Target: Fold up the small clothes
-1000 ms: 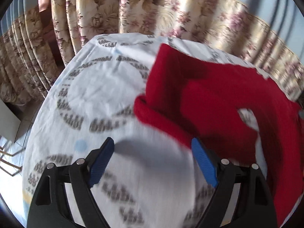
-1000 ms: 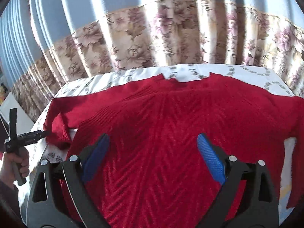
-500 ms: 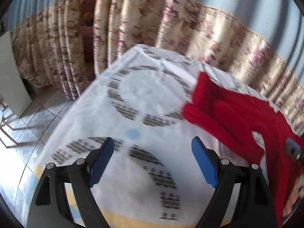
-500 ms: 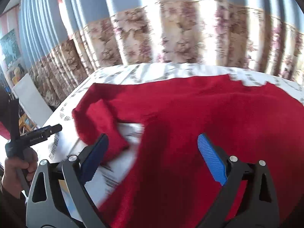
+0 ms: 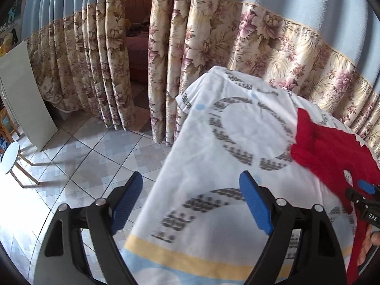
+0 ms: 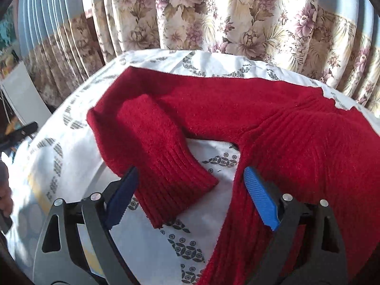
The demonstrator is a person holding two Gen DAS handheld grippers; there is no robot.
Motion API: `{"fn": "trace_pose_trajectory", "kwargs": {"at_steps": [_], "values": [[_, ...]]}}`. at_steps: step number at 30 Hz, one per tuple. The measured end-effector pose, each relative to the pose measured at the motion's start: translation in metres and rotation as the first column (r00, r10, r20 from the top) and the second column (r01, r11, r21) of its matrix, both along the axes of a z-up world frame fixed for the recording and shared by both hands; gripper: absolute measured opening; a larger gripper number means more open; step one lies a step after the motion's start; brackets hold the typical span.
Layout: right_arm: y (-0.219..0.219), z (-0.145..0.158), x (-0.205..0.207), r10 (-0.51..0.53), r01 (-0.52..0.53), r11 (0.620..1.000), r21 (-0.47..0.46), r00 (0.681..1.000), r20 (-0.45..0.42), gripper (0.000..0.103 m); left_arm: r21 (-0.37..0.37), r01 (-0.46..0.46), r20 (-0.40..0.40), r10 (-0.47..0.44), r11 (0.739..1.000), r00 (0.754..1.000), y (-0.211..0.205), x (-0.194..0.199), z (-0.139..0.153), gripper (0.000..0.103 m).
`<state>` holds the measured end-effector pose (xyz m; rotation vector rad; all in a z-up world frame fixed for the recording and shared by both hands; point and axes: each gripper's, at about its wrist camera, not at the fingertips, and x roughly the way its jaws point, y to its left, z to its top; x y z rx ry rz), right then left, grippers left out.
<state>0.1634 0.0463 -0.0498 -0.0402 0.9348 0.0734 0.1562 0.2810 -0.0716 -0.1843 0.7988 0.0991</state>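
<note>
Red sweater (image 6: 273, 123) lies spread on the cloth-covered tabletop (image 6: 154, 244), one sleeve (image 6: 156, 152) folded back. Right tool (image 6: 190, 199), its jaws just closing a little, straddles the cuff without pinching it. Left tool (image 5: 190, 201) hangs spread, empty, over the tabletop's edge.

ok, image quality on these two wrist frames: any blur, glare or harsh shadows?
Left wrist: fisheye bends the curtain; the sheet print is smeared by blur, floor tiles sunlit, the open left gripper sharp. Right wrist: sunlight washes out the curtain top, the red sweater is crisp, its folded sleeve cuff lies between the open right gripper pads; left edge blurred.
</note>
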Motion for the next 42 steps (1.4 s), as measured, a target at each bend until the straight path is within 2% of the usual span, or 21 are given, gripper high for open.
{"fn": "trace_pose_trajectory", "kwargs": {"at_steps": [3, 4, 6, 7, 8, 9, 13, 17, 22, 26, 33, 37, 41, 42], "values": [[0.010, -0.006, 0.005, 0.000, -0.002, 0.999, -0.036, 0.999, -0.037, 0.081, -0.010, -0.005, -0.005, 0.005, 1.000, 1.000, 0.005, -0.001, -0.003, 0.084], [0.010, -0.006, 0.005, 0.000, -0.002, 0.999, -0.036, 0.999, -0.037, 0.070, -0.012, -0.003, -0.007, 0.003, 1.000, 1.000, 0.005, -0.002, -0.004, 0.084], [0.019, -0.010, 0.007, 0.029, -0.031, 0.999, -0.035, 0.998, -0.054, 0.061, -0.007, 0.005, -0.012, -0.005, 1.000, 1.000, 0.001, 0.000, -0.004, 0.084], [0.019, -0.010, 0.007, 0.029, -0.031, 0.999, -0.035, 0.998, -0.054, 0.043, 0.003, 0.011, -0.014, -0.011, 1.000, 1.000, -0.003, 0.000, -0.004, 0.084], [0.021, -0.010, 0.007, 0.048, -0.049, 0.998, -0.026, 0.997, -0.053, 0.034, 0.010, 0.013, -0.015, -0.013, 1.000, 1.000, -0.006, 0.000, -0.004, 0.084], [0.024, -0.008, 0.006, 0.057, -0.058, 0.998, -0.037, 0.998, -0.042, 0.013, 0.012, 0.016, -0.015, -0.015, 1.000, 1.000, -0.010, 0.000, -0.003, 0.084], [0.017, 0.005, 0.004, 0.070, -0.070, 0.997, -0.031, 0.998, -0.006, 0.012, 0.023, 0.039, -0.014, -0.039, 0.999, 0.999, -0.027, 0.005, 0.003, 0.084], [-0.016, 0.036, 0.008, 0.063, -0.060, 0.997, -0.049, 0.996, 0.059, 0.012, 0.053, 0.067, -0.009, -0.066, 0.996, 0.998, -0.052, 0.017, 0.014, 0.084], [-0.094, 0.066, 0.019, -0.023, 0.031, 0.997, -0.075, 0.993, 0.113, 0.012, -0.022, 0.081, 0.001, -0.081, 0.996, 0.997, -0.083, 0.036, 0.028, 0.084], [-0.168, 0.062, 0.026, -0.081, 0.091, 0.988, -0.122, 0.993, 0.085, 0.012, -0.057, 0.092, -0.010, -0.093, 0.994, 0.996, -0.117, 0.056, 0.033, 0.084], [-0.289, 0.048, 0.008, -0.202, 0.208, 0.968, -0.137, 0.978, 0.057, 0.012, -0.021, 0.226, -0.028, -0.226, 0.974, 0.974, -0.225, 0.095, 0.036, 0.084], [-0.332, 0.037, 0.003, -0.227, 0.228, 0.966, -0.118, 0.974, 0.021, 0.013, -0.067, 0.306, -0.042, -0.309, 0.950, 0.950, -0.288, 0.117, 0.031, 0.084], [-0.360, 0.029, -0.005, -0.241, 0.239, 0.967, -0.083, 0.970, -0.011, 0.014, -0.058, 0.388, -0.089, -0.391, 0.920, 0.916, -0.352, 0.135, 0.016, 0.084], [-0.367, 0.026, -0.008, -0.248, 0.246, 0.966, -0.076, 0.969, -0.015, 0.015, -0.048, 0.390, -0.106, -0.393, 0.920, 0.913, -0.362, 0.138, 0.011, 0.084]]}}
